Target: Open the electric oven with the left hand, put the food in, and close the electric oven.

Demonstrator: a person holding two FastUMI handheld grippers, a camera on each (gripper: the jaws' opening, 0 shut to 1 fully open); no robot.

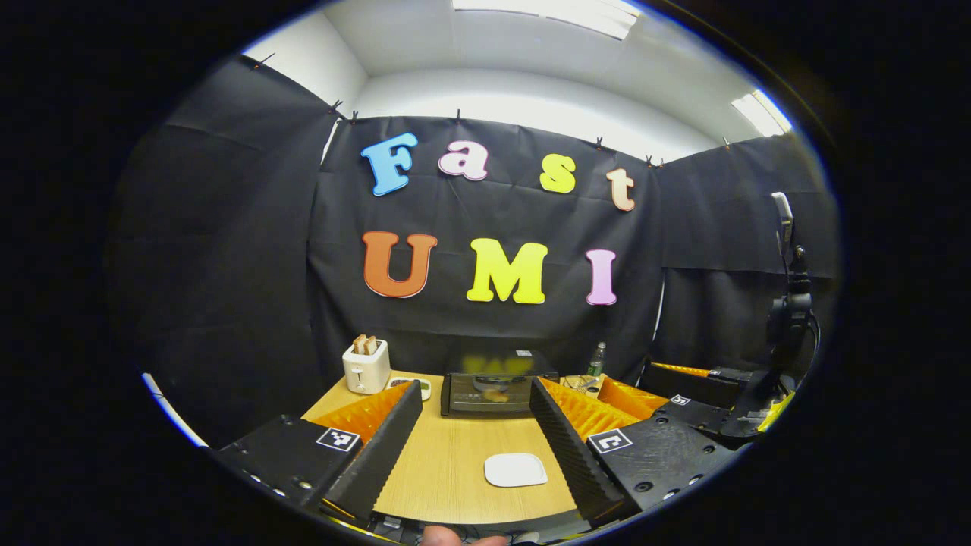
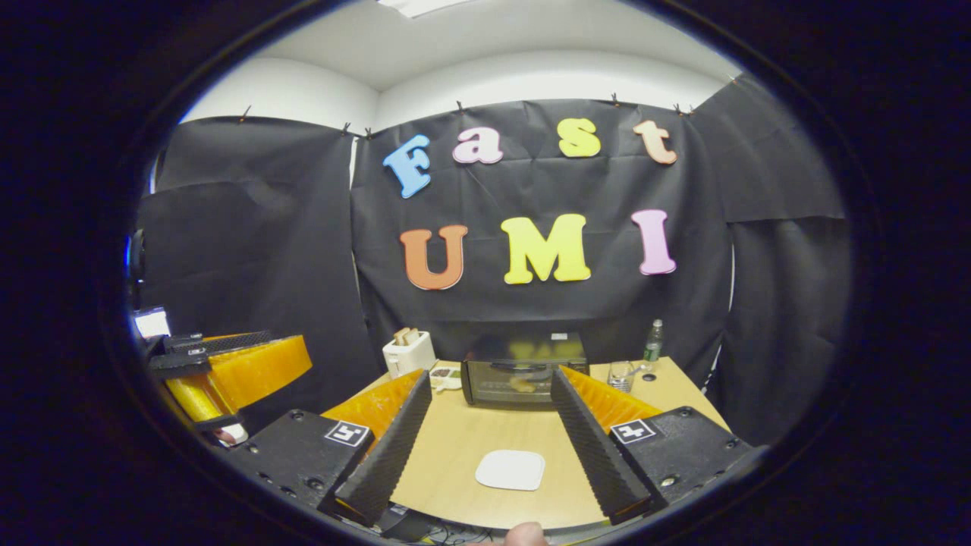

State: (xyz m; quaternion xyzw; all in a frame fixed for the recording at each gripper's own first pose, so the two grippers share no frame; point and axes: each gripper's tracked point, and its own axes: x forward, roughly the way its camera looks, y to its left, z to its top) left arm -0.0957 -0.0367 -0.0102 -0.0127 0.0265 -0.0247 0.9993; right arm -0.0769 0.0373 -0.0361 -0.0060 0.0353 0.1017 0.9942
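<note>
Electric oven [image 2: 525,370]: dark box with a glass door, standing at the far middle of the wooden table [image 2: 455,447], door closed. Something pale brown shows behind the glass low down, too small to name. It looks heavy and rigid and should stay put when pulled; the glass front is the fragile part. The best hold is the bar handle along the top of the door, taken across its middle.

White plate [image 2: 510,469]: near middle of the table, bare, well apart from the oven. Smooth and probably slippery.

Left gripper [image 1: 474,444]: jaws wide apart, holding nothing, pointed at the oven from the near edge.

Right gripper [image 2: 493,447]: jaws wide apart, holding nothing.

Toaster [image 1: 366,365]: far left, bread standing in its slots.

Bottle [image 2: 653,340] and glass [image 2: 620,374]: far right.
</note>
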